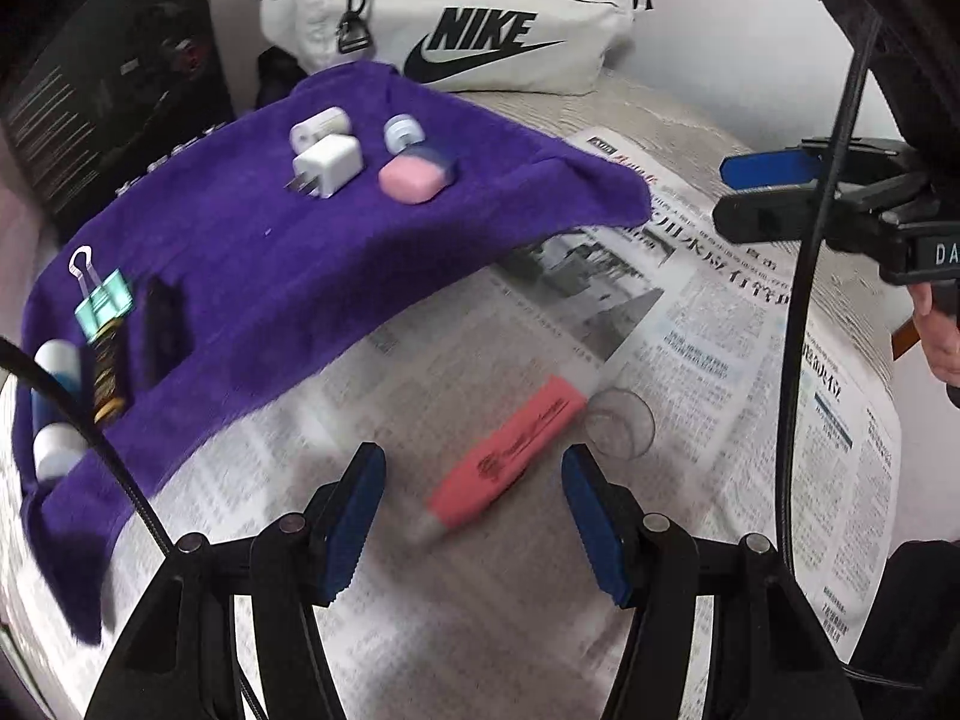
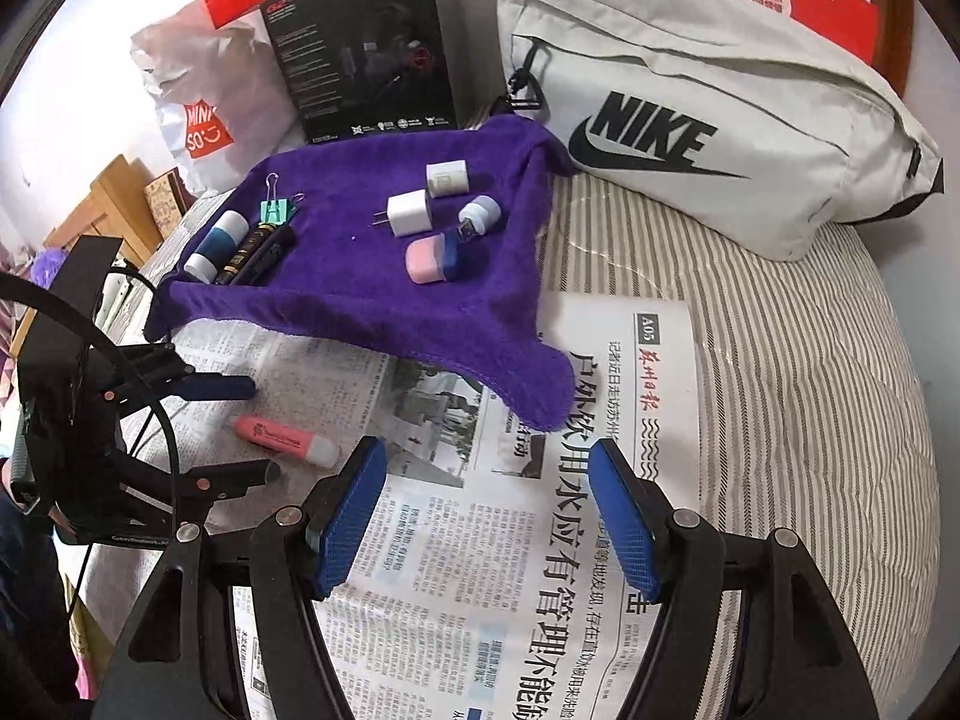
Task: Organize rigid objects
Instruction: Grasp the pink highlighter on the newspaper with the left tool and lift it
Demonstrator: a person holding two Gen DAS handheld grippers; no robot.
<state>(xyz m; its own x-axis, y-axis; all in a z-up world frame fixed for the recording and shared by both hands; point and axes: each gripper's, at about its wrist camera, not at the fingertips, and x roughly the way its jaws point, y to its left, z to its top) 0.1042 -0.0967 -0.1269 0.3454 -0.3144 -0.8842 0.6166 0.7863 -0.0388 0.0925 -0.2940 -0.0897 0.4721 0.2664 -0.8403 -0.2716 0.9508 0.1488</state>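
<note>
Left wrist view.
- Left tongs (image 1: 474,516): jaws apart, nothing pressed between them. A pink highlighter (image 1: 507,465) lies on the newspaper (image 1: 690,324) in the gap between the blue pads, capped tip toward 7 o'clock, touching neither pad.
- Clear round cap or lens (image 1: 621,432): just beside the highlighter's far end, at 2 o'clock from it.
- Purple towel (image 1: 288,276): from 9 to 12 o'clock, draped partly over the newspaper. On it, far group: two white plug chargers (image 1: 327,165), a small pale-blue USB piece (image 1: 403,133), a pink-and-blue case (image 1: 414,179). Near group at 9 o'clock: green binder clip (image 1: 102,300), dark pens (image 1: 111,372), white-and-blue tube (image 1: 57,396).
- Right tongs (image 1: 729,195): at 3 o'clock, jaws apart, empty.
- White Nike bag (image 1: 456,18): at 12 o'clock.

Right wrist view.
- Right tongs (image 2: 486,510): open over the newspaper (image 2: 480,540), holding nothing.
- Left tongs (image 2: 264,429): at 9 o'clock, fingers either side of the highlighter (image 2: 285,438), not gripping.
- Towel (image 2: 372,300) with the same items, at 11 o'clock; bag (image 2: 708,138) at 1 o'clock on the striped bed (image 2: 810,390); black box (image 2: 366,42) at 12 o'clock.
</note>
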